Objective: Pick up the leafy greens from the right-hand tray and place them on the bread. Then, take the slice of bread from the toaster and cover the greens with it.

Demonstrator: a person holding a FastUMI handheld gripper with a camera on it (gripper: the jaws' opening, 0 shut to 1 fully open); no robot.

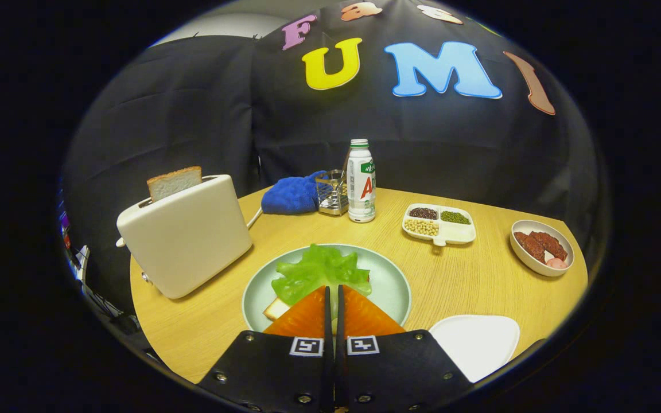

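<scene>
Gripper (333, 298) clenched, fingers pressed together with only thin slit between, grasping nothing. Just beyond fingertips: one pale green plate (391, 287) carrying one bread slice (276, 308), mostly covered by one bunch of leafy greens (319, 269). Right of fingers, near: one white tray (477, 341). Left and ahead: one toaster (184, 235), one bread slice in toaster (174, 182) standing up from slot. Farther: one blue cloth (293, 195), one bottle (361, 180), one divided dish (439, 225) with three kinds of beans, one bowl (540, 248).
</scene>
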